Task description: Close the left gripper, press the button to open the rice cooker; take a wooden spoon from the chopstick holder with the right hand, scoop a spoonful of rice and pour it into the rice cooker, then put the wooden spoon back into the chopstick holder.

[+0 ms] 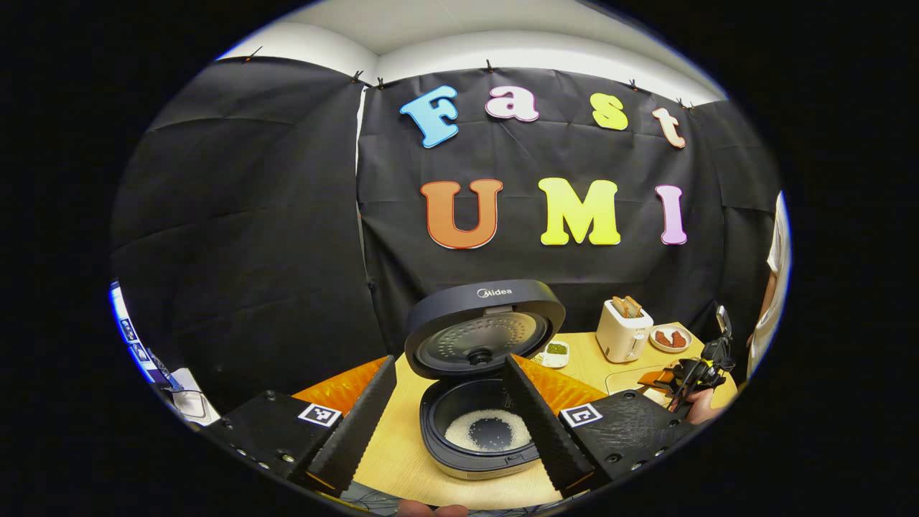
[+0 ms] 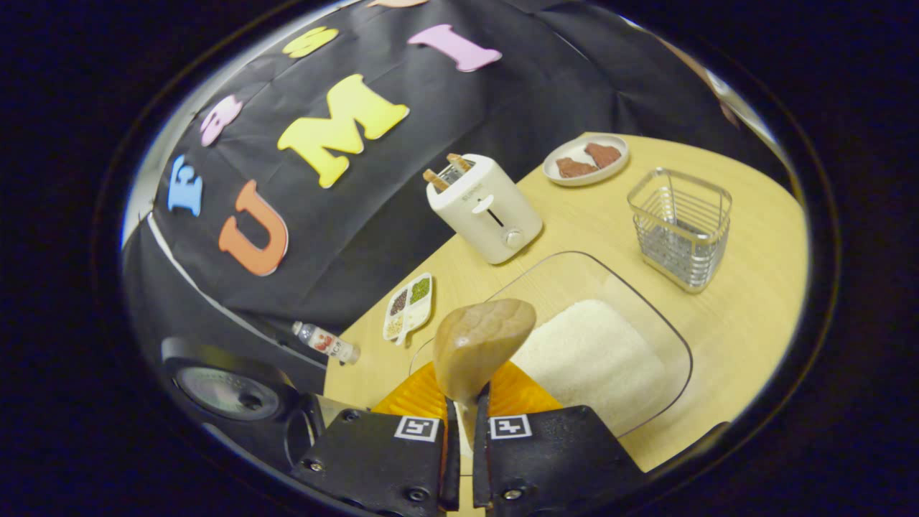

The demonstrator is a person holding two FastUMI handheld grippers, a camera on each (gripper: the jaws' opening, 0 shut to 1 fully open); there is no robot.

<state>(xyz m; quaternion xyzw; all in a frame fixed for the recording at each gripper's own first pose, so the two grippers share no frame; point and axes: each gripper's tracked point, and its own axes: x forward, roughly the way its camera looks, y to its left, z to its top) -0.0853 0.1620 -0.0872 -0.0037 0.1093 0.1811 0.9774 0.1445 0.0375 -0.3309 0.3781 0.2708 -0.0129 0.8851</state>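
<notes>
Wooden tabletop [image 2: 747,301] in a booth hung with black cloth, a pale ceiling strip above it in the left gripper view. The rice cooker [image 1: 484,431] sits at the near edge, lid [image 1: 484,327] standing up and open, and a ring of rice lies in the bottom of its dark pot. Behind it, toward the cloth wall, a small divided dish [image 1: 556,352] of seeds, a white toaster [image 1: 623,330] with bread sticking out of its slots, and a plate [image 1: 671,337] with two reddish pieces.

The left claw [image 1: 449,413] is spread wide, fingers apart on either side of the cooker, gripping nothing, poised just in front of the open pot.

Over in the right gripper view, the right claw [image 2: 464,424] is clamped tight on the handle of the wooden spoon [image 2: 481,345], the bowl of the spoon rising up from between the fingers; whether it carries rice cannot be told from this side. Beneath the spoon lies a clear tray [image 2: 646,309] with a heap of white rice [image 2: 592,355]. The wire chopstick holder [image 2: 678,226] stands beyond the tray, toward the tabletop's far right edge, with the plate further back. A small bottle [image 2: 327,342] lies on its side at the tabletop's left edge, beside the divided dish.

In the left gripper view the right claw [image 1: 686,380] shows far off at the right edge, a person's arm behind it.
</notes>
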